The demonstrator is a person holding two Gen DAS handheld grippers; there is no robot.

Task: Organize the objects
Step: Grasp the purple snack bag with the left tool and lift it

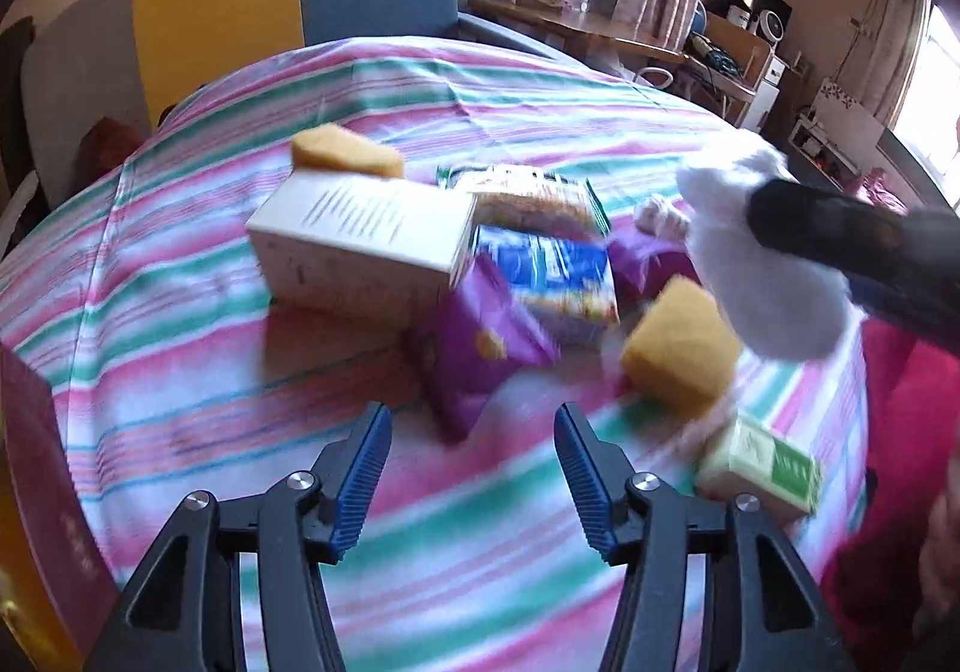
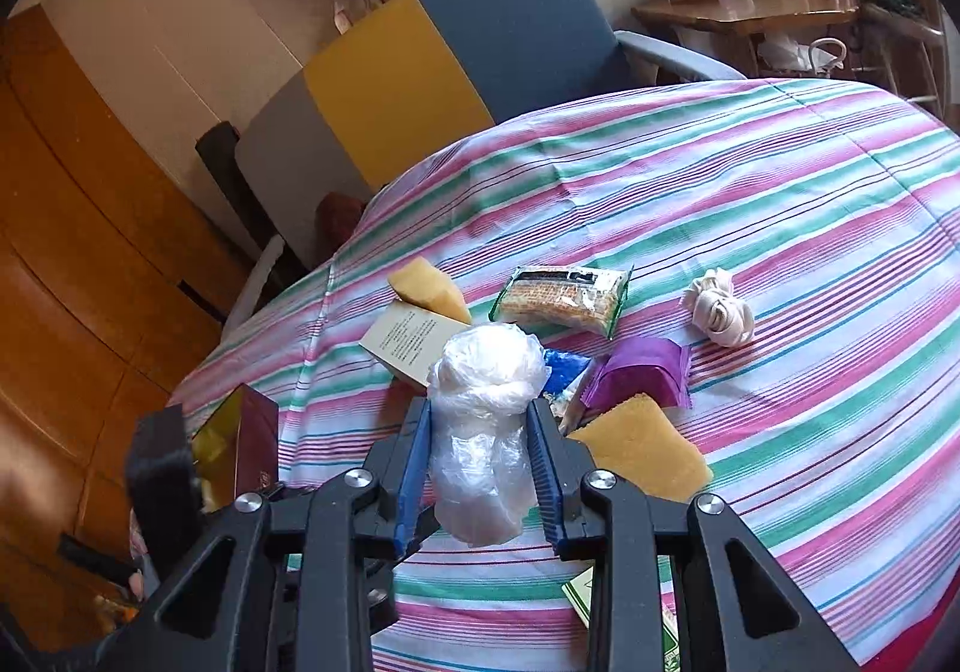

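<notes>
Worktop (image 2: 780, 204): carton (image 2: 403, 339) at the left of the cluster, one sponge (image 2: 427, 283) touching its far edge. Noodle packet (image 2: 564, 299) lay to the carton's right. Pouch (image 2: 645, 372) sat nearer than the packet, second sponge (image 2: 645, 453) just before it. Cord bundle (image 2: 720, 312) lay apart, rightmost.

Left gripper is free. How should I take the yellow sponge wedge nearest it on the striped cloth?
Grip the near yellow sponge wedge across its two flat side faces, at the thick end rather than the thin edge. Come from above: the open left gripper already points steeply down, and the purple snack packet and small green-and-white box crowd its sides. This seems the safest approach.
</notes>
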